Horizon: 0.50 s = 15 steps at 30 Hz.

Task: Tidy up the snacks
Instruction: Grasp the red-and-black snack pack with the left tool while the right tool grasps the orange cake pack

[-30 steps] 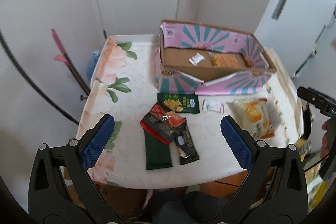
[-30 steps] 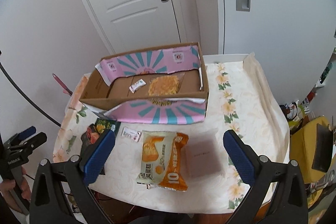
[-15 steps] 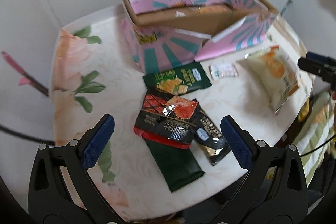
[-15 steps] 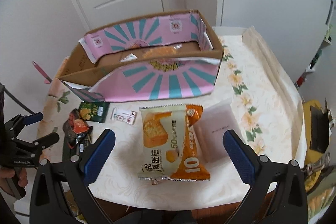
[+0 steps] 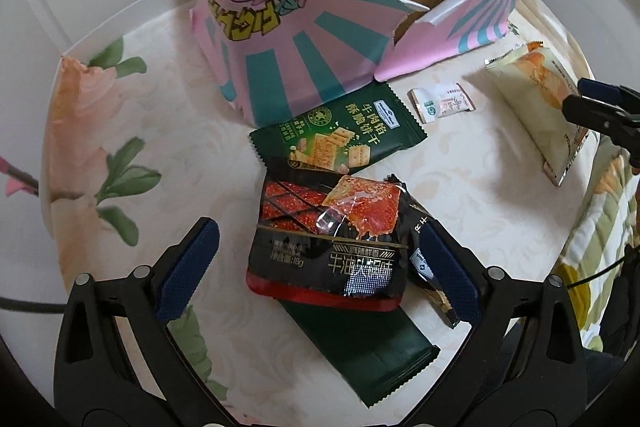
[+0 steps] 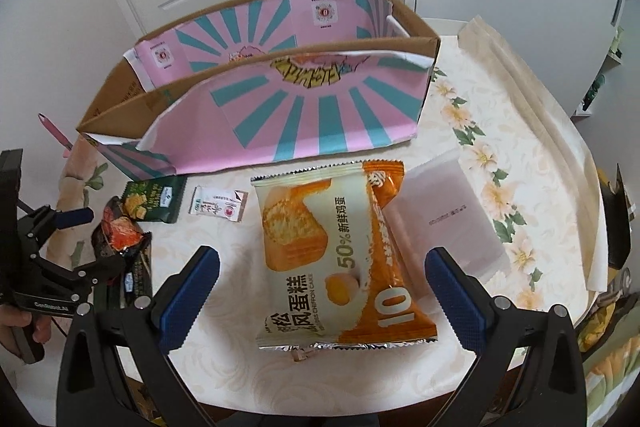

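Hovering both wide-open tools, we frame our targets: the left tool (image 5: 316, 263) straddles the black-and-red packet (image 5: 328, 247) at lower centre, the right tool (image 6: 320, 291) the chiffon cake pack (image 6: 340, 259). We should pinch edges, then lift toward the pink box (image 6: 280, 107) above.

Box (image 6: 320, 115): pink and teal, open on top, stands at the back.
Cake bag (image 6: 340, 259): orange and cream, flat.
Black bag (image 5: 332, 247): on top of a green pack (image 5: 368, 351).
Cracker bag (image 5: 340, 131): green, touches the box.
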Available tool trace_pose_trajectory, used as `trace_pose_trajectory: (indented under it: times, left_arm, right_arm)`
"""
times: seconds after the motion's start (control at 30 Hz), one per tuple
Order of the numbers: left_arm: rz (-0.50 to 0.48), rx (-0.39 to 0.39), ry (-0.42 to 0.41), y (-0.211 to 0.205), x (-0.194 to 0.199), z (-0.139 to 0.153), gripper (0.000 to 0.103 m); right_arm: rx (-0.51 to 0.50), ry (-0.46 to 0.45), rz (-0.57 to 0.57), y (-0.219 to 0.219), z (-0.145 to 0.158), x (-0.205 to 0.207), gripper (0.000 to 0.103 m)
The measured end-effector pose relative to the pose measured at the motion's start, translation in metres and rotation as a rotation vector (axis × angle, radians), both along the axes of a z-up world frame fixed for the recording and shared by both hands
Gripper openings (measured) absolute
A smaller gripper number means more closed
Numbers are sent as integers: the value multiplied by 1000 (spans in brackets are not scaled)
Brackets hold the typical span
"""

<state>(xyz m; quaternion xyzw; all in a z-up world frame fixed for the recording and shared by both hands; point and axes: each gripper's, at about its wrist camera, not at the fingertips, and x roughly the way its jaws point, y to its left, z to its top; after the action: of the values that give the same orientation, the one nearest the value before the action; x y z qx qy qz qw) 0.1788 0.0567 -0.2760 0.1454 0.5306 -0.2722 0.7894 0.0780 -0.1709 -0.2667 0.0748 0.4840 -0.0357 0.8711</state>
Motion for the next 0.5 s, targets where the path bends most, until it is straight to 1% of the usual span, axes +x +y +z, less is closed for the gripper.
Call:
trace_pose_trajectory:
  times: [0.13,0.2,0.27,0.4,0.47,0.5]
  left_arm:
    - [-24,-1,18,-5,0,-7,90]
    - [-27,-16,23,-6,1,-7,88]
    - [-31,-25,30,-7,1,-7,85]
    - [-35,-38,34,-6,0,-7,82]
    - [-41,-45,36,-6,0,-7,78]
    - [-45,-47,36,-5,0,-6,77]
  right_arm:
    - [-17,8,7,2,-6,7,98]
    - [-14,20,7,1,-10,12,88]
    - [-3,35,6,1,-15,15,83]
    - [-19,36,2,3,-19,16,83]
    - [-25,37,2,3,-21,16,82]
    - [-29,39,3,3,-22,17,80]
